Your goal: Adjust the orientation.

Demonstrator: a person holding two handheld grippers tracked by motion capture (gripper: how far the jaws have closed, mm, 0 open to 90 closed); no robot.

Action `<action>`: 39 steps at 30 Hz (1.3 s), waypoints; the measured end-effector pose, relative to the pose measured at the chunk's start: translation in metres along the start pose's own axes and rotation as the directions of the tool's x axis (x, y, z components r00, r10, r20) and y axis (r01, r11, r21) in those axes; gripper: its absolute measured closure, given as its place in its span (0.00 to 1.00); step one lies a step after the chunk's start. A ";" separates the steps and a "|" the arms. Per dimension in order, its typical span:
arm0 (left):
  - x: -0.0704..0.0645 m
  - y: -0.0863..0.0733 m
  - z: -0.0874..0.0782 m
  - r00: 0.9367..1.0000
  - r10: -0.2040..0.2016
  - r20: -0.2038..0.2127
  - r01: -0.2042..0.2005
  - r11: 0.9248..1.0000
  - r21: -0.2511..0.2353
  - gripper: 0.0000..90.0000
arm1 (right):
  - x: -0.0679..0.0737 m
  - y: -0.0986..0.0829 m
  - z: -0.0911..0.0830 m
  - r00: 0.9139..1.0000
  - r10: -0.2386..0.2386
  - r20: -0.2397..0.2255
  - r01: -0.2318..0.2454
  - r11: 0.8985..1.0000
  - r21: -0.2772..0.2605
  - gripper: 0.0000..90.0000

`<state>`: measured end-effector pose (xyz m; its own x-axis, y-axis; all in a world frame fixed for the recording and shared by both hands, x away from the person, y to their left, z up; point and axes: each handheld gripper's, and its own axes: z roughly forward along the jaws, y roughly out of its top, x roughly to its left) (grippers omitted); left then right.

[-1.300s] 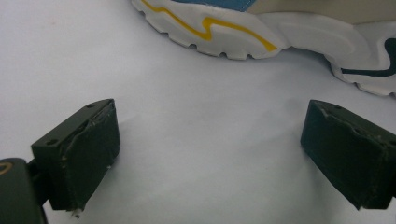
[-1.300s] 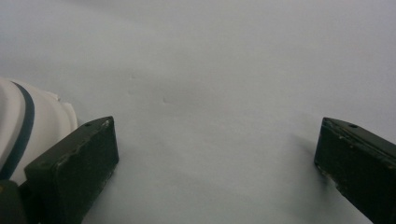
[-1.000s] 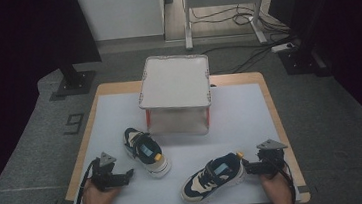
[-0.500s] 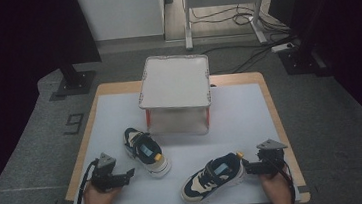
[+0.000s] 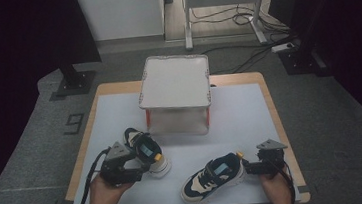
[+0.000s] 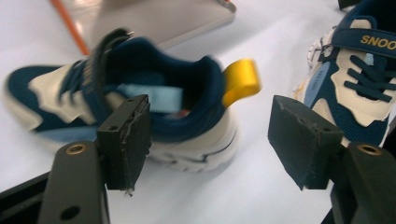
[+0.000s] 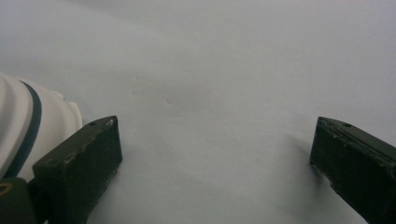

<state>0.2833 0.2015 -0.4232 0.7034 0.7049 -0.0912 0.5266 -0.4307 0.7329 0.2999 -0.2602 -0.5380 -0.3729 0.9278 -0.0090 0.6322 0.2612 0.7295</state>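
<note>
Two shoes lie on the counter (image 5: pixel 250 110) in front of us, and behind them stands the white box (image 5: pixel 174 80), the biggest thing on it, upside down or lidded, we cannot tell which. We judge the work barely begun: neither shoe is held or lifted, so the grasping and whatever placing follows are left to do.

Our left shoe (image 5: pixel 146 153) sits near the box's front left corner, its long axis slanting from far left to near right, the heel with its yellow pull tab (image 6: pixel 240 81) nearest us. Our right shoe (image 5: pixel 213 175) lies by the near edge, well apart from the first, toe towards the lower left and heel towards the right hand.

Our left gripper (image 5: pixel 133 163) hovers just beside the left shoe's heel with its jaws spread wide; in the left gripper view one jaw is in front of the shoe's side, the other off past the tab. Our right gripper (image 5: pixel 249 167) rests just behind the right shoe's heel, jaws likewise gaping, with bare counter between them.
</note>
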 end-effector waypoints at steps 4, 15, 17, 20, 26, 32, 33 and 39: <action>-0.007 0.013 0.019 1.000 -0.002 0.029 0.001 1.000 0.029 0.30 | 0.000 0.000 0.000 1.000 0.001 -0.002 -0.001 1.000 0.001 0.02; -0.005 0.017 0.051 0.997 0.038 -0.069 -0.034 0.997 0.066 0.77 | 0.000 0.000 0.000 1.000 0.000 -0.004 0.000 1.000 -0.002 0.02; -0.005 0.017 0.047 0.996 0.054 -0.070 -0.047 0.995 0.089 0.78 | 0.000 0.000 0.000 1.000 0.000 -0.004 0.000 1.000 -0.002 0.02; -0.004 0.013 0.041 0.997 0.056 -0.060 -0.049 0.993 0.108 0.79 | 0.000 0.000 0.000 1.000 0.000 -0.005 0.000 1.000 -0.002 0.02; 0.003 -0.002 0.022 0.997 0.023 -0.072 -0.014 0.993 0.113 0.77 | 0.000 0.000 0.000 1.000 -0.002 -0.004 0.002 1.000 -0.006 0.03; 0.009 -0.020 0.003 0.991 -0.019 -0.132 0.032 0.995 0.096 0.60 | 0.000 0.000 0.000 1.000 -0.002 -0.003 0.002 1.000 -0.006 0.03; 0.011 -0.022 0.000 0.989 -0.028 -0.143 0.042 0.995 0.095 0.56 | 0.000 0.000 0.000 1.000 -0.002 -0.004 0.002 1.000 -0.006 0.03; 0.024 -0.032 -0.011 0.979 -0.099 -0.178 0.116 0.989 0.088 0.41 | 0.000 0.000 0.000 1.000 -0.001 -0.004 0.001 1.000 -0.005 0.03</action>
<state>0.2781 0.2380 -0.4411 0.5518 0.8330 -0.0415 0.6443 -0.3942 0.6553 0.2995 -0.2599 -0.5380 -0.3761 0.9265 -0.0074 0.6283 0.2609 0.7329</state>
